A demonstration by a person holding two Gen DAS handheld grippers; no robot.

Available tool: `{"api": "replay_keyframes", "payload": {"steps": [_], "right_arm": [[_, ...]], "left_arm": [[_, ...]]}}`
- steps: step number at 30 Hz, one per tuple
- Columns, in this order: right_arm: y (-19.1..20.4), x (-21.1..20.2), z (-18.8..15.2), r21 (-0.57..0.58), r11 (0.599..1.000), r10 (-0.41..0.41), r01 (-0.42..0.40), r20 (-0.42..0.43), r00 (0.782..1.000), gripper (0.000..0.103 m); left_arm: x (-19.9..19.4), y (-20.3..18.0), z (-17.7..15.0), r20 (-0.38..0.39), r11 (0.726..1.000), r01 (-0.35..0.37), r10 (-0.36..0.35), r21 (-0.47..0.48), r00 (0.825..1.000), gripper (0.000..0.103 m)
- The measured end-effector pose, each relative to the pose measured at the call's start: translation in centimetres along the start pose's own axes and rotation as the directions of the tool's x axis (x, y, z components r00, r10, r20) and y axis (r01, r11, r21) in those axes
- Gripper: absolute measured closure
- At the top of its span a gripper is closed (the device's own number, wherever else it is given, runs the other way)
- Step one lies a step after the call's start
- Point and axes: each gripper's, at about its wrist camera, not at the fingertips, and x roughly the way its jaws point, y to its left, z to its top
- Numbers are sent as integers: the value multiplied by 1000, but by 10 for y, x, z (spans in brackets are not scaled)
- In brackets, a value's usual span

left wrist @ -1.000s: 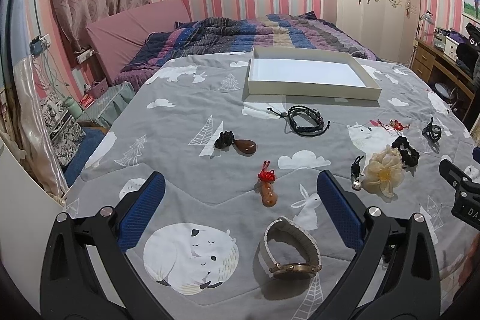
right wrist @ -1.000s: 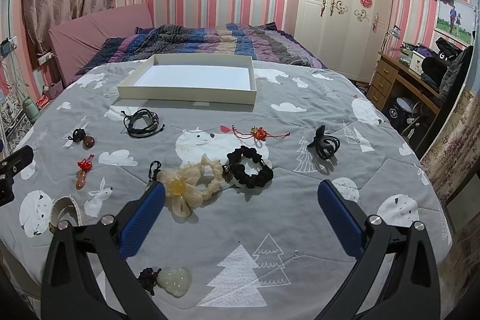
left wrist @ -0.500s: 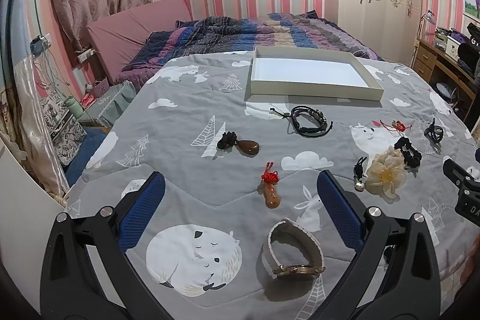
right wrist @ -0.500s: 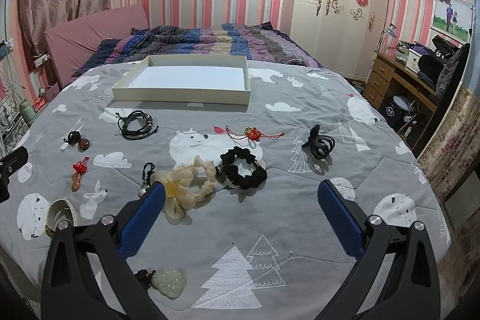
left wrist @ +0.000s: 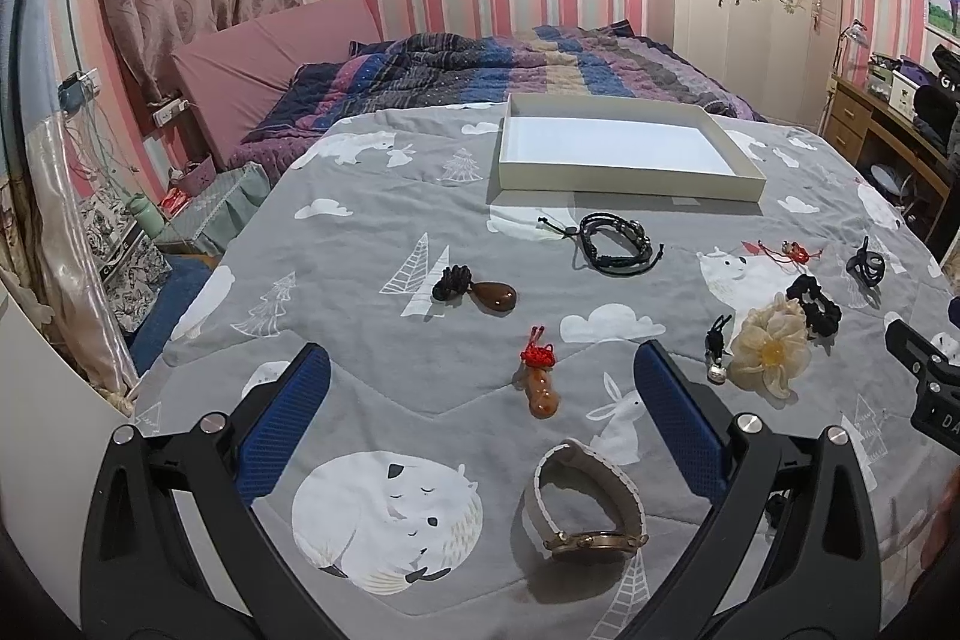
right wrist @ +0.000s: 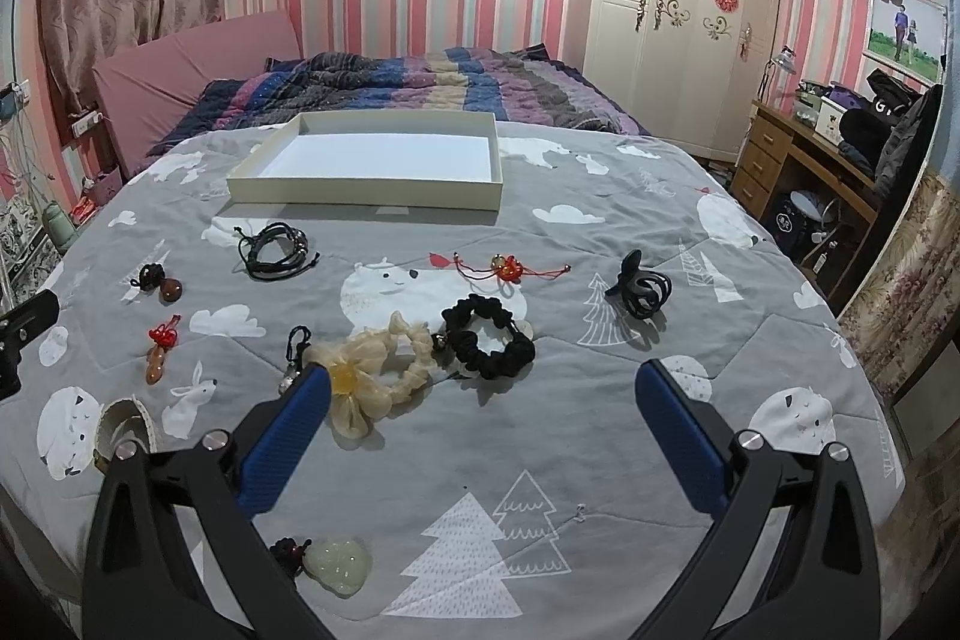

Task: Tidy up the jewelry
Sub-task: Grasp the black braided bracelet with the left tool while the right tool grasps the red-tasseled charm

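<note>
Jewelry lies scattered on a grey bedspread before an empty white tray [left wrist: 624, 178] [right wrist: 366, 196]. In the left wrist view my left gripper [left wrist: 480, 370] is open above a gourd pendant with a red knot [left wrist: 538, 385], with a watch [left wrist: 585, 505] just below and a brown pendant [left wrist: 480, 293] and black cord bracelet [left wrist: 618, 244] farther off. In the right wrist view my right gripper [right wrist: 480, 388] is open near a cream flower scrunchie [right wrist: 372, 370] and a black scrunchie [right wrist: 489, 340]. A jade pendant [right wrist: 333, 562] lies under its left finger.
A red tassel charm [right wrist: 507, 268] and a black hair claw [right wrist: 642, 289] lie to the right. A rumpled striped quilt [right wrist: 408, 82] is behind the tray. A desk [right wrist: 798, 160] stands right of the bed, a wardrobe [right wrist: 678, 10] behind.
Both grippers have drawn slightly back and up, so the items appear a little farther away. Nothing on the bed has moved.
</note>
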Motion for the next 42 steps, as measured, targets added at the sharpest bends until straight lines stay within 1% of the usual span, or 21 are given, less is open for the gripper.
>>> {"api": "replay_keyframes", "payload": {"steps": [7,13,16,18,22,24,28,31,33,36,39,42], "right_arm": [[-3,-1,1,-18,1000,7,-7,-7,1000,2],[-10,2,6,9,997,76,-76,-28,997,2],[-13,2,8,27,995,101,-100,-13,995,2],[-13,2,11,17,996,91,-91,1,996,2],[-14,6,17,-1,998,65,-65,-15,998,2],[-15,8,19,-5,999,44,-44,-13,999,2],[-16,14,24,-18,999,26,-27,-9,1000,2],[-15,23,30,-40,999,34,-35,-18,999,2],[-14,29,34,-51,998,21,-22,-19,1000,2],[-13,42,42,-62,998,25,-27,-29,999,2],[-12,62,50,-68,997,28,-31,-50,998,2],[-13,84,55,-53,998,31,-35,-77,997,2]], "left_arm": [[6,1,0,-35,1000,27,-27,-5,999,3],[10,9,-1,-49,999,39,-41,-32,998,3],[13,11,1,-64,998,46,-49,-40,997,3],[13,11,3,-63,998,43,-45,-40,997,3],[14,6,7,-50,999,24,-25,-24,998,3],[17,6,9,-53,999,34,-35,-29,998,3],[26,1,15,-61,998,61,-62,-19,996,3],[32,-6,20,-67,998,64,-63,1,996,3],[39,-11,26,-75,998,61,-60,15,995,3],[55,-18,37,-97,995,101,-98,24,990,3],[77,-26,48,-116,993,107,-102,42,988,3],[101,-31,57,-147,991,128,-120,44,982,7]]}}
